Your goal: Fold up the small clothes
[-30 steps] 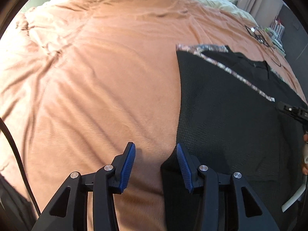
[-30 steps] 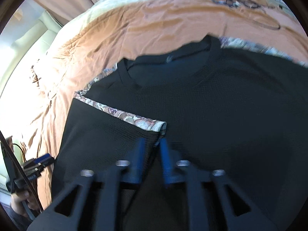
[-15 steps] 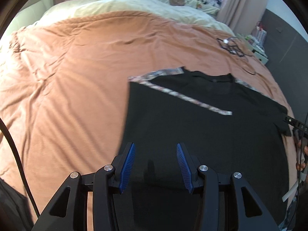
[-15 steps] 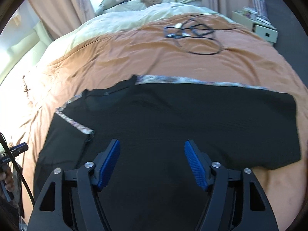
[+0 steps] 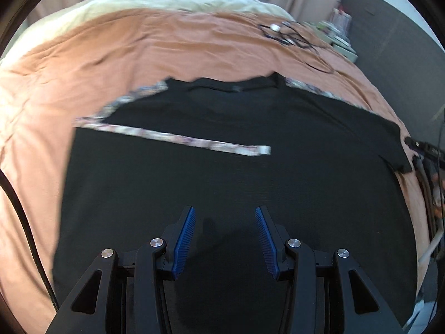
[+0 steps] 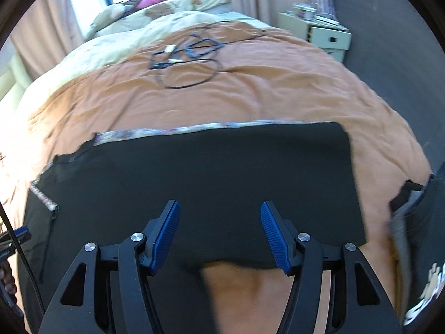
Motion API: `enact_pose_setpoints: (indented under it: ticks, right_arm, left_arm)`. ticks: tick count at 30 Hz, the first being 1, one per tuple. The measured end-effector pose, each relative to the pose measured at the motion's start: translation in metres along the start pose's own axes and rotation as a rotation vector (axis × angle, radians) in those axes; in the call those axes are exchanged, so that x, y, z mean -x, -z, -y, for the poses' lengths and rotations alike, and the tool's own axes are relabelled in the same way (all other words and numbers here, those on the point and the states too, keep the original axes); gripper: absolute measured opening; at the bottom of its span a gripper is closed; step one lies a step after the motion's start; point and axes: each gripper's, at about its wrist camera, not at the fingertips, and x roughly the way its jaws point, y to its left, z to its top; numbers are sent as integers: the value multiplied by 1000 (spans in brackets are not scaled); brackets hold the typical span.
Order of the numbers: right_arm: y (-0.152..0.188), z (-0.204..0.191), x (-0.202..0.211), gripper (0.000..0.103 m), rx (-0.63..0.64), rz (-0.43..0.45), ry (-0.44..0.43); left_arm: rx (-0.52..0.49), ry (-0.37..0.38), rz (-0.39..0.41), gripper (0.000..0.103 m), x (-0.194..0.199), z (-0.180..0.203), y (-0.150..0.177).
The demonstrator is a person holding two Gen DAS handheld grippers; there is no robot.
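A black shirt (image 5: 222,172) is laid flat on a bed covered with an orange blanket (image 5: 139,55), collar toward the far side. Its left portion is folded inward over the body, so that a patterned trim strip (image 5: 180,139) is seen running diagonally across the dark cloth; this suggests one side fold is already made. The opposite sleeve (image 6: 278,167) is spread out to the right, apparently not yet folded.

The left claw (image 5: 225,236) is held above the lower part of the shirt, its blue-padded jaws spread wide with nothing between them. The right claw (image 6: 219,236) is likewise wide apart and empty, held over the near edge of the sleeve, where bare blanket shows beneath it. Whether either claw touches the cloth cannot be told. Both are probably held off so the garment can be surveyed before the next grasp; the right claw seems placed for the sleeve's edge to be picked up and carried inward.

Farther up the bed, a tangle of dark cable (image 6: 189,61) is left well apart from the shirt. A pale quilt (image 6: 116,47) lies beyond the blanket, and a white bedside cabinet (image 6: 328,36) stands beside the bed at far right.
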Motion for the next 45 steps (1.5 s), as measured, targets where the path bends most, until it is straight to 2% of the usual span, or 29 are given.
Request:
enact_pose_setpoints:
  ticks: [4, 7, 9, 12, 15, 17, 18, 23, 27, 28, 30, 31, 32, 33, 34, 35, 45]
  right_arm:
    - [-4, 25, -10, 59, -56, 0, 60]
    - [-6, 39, -17, 59, -98, -6, 77]
    - [-8, 48, -18, 59, -105, -2, 103]
    - [-12, 61, -24, 59, -122, 2, 119]
    - [-17, 71, -30, 59, -135, 4, 142]
    - [-21, 78, -35, 59, -143, 7, 159]
    - [-24, 83, -39, 59, -152, 7, 171]
    - [-29, 99, -52, 59, -173, -2, 186]
    - [-33, 102, -80, 59, -156, -74, 179]
    - [-35, 104, -89, 59, -152, -96, 189]
    - [-36, 105, -96, 59, -141, -84, 192]
    - [-38, 106, -98, 56, -146, -79, 187]
    - [-40, 107, -99, 44, -150, -80, 177]
    - [-40, 107, -99, 20, -142, -79, 167]
    - [-42, 106, -97, 9, -133, -79, 162]
    - [-44, 105, -94, 3, -132, -82, 150]
    - [-61, 59, -9, 2, -5, 30, 128]
  left_arm:
    - [-53, 14, -26, 47, -23, 21, 1]
    - [-86, -28, -46, 47, -42, 31, -1]
    - [-93, -67, -33, 43, -50, 34, -4]
    - [-78, -86, -17, 38, -57, 34, -13]
    - [-56, -98, -4, 28, -63, 29, -25]
    - [-51, -110, 12, 9, -66, 27, -31]
    - [-51, -117, 15, 8, -67, 28, -33]
    - [-56, -130, 26, 8, -73, 29, -43]
    - [-31, -100, 21, 8, -72, 27, -47]
    - [-23, -91, 17, 11, -71, 26, -48]
    - [-10, -37, 18, 22, -65, 25, -47]
    - [-8, -14, 24, 27, -60, 25, -46]
    - [-11, -7, 29, 28, -57, 26, -47]
    - [-13, 0, 32, 28, -53, 27, -46]
    - [-13, 8, 33, 28, -50, 27, -45]
    - [-10, 24, 34, 28, -46, 27, -45]
    - [3, 50, 62, 28, -17, 26, -42]
